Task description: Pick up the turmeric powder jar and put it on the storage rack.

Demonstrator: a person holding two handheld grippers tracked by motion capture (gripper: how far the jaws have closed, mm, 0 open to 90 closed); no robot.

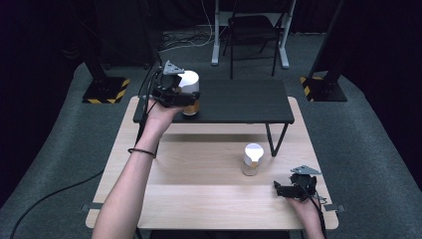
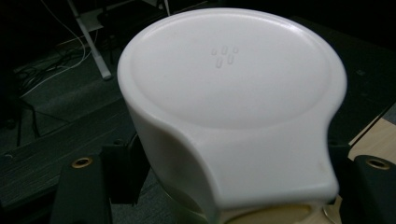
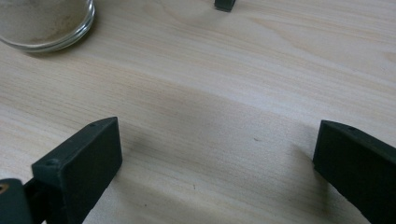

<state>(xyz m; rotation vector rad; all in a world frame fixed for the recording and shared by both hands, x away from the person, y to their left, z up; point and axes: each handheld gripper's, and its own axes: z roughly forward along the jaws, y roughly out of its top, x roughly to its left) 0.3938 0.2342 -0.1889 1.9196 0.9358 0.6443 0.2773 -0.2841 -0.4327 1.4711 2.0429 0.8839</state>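
My left tongs (image 1: 183,97) pinch a white-lidded jar (image 1: 189,84) over the black shelf's (image 1: 239,102) near left edge; it may be just touching down. A tilt could topple it off. My right tongs (image 1: 291,190) rest spread near the table's (image 1: 199,194) right corner.

held jar (image 2: 233,107) base cut off, table jar (image 3: 44,23) cropped at edge
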